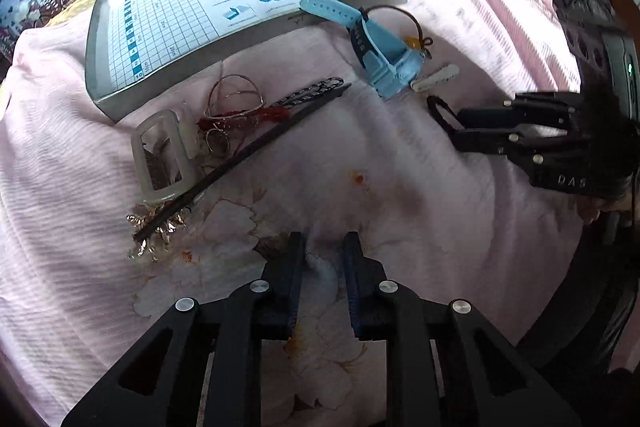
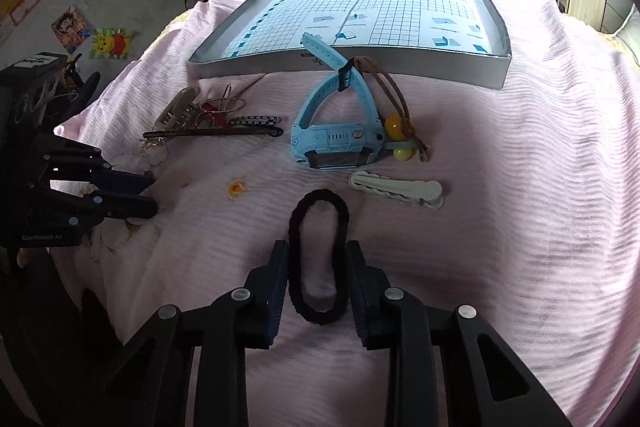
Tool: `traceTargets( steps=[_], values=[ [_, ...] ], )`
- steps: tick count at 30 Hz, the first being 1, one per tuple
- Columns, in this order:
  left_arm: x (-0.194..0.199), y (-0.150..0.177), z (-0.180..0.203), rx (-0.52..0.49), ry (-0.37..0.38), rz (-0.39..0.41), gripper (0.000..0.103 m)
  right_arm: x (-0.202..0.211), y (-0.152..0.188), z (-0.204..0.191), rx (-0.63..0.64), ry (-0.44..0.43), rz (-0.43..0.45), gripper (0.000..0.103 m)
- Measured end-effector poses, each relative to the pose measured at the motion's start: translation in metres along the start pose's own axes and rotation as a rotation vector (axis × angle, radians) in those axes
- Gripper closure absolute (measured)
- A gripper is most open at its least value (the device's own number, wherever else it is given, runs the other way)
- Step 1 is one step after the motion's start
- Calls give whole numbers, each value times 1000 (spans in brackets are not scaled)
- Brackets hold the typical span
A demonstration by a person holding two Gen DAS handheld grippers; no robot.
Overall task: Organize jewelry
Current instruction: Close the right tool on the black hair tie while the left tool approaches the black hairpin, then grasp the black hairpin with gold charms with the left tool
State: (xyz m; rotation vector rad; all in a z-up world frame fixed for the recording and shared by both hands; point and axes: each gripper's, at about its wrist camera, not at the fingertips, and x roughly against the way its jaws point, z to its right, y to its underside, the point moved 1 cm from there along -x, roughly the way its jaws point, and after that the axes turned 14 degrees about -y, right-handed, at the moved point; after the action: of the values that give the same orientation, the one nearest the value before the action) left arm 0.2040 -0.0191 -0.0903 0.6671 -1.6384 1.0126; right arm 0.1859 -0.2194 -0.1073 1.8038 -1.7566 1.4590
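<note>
In the right wrist view, the right gripper (image 2: pixel 318 267) sits at bottom centre with its jaws spread around a black hair tie (image 2: pixel 318 259) lying on the pink bedspread (image 2: pixel 520 207), touching its sides. Above it lie a pale hair clip (image 2: pixel 396 189) and a blue watch (image 2: pixel 336 135), before the grey tray (image 2: pixel 360 65). The left gripper (image 1: pixel 324 251), jaws apart, holds nothing.
</note>
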Motion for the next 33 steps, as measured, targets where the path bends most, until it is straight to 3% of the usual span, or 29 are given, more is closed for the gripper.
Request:
traceTargets(
  steps=[5, 9, 15, 18, 24, 29, 33],
  values=[
    [14, 2, -23, 90, -78, 54, 83, 1, 1, 1, -14, -4, 4, 76],
    [14, 5, -41, 167, -200, 32, 59, 0, -1, 1, -23, -3, 8, 76],
    [8, 9, -71, 277, -261, -23, 58, -10, -6, 1, -26, 7, 21, 74],
    [-8, 3, -71, 210, -327, -49, 58, -19, -12, -1, -27, 7, 31, 74],
    [-27, -18, -39, -39, -416, 29, 58, -22, -15, -4, -15, -10, 52, 76],
    [-29, -23, -34, -65, -386, 71, 58, -17, -12, -1, -54, -49, 64, 76],
    [-18, -20, -33, -68, -317, 79, 59, -14, -9, -3, -52, -51, 66, 76]
  ],
)
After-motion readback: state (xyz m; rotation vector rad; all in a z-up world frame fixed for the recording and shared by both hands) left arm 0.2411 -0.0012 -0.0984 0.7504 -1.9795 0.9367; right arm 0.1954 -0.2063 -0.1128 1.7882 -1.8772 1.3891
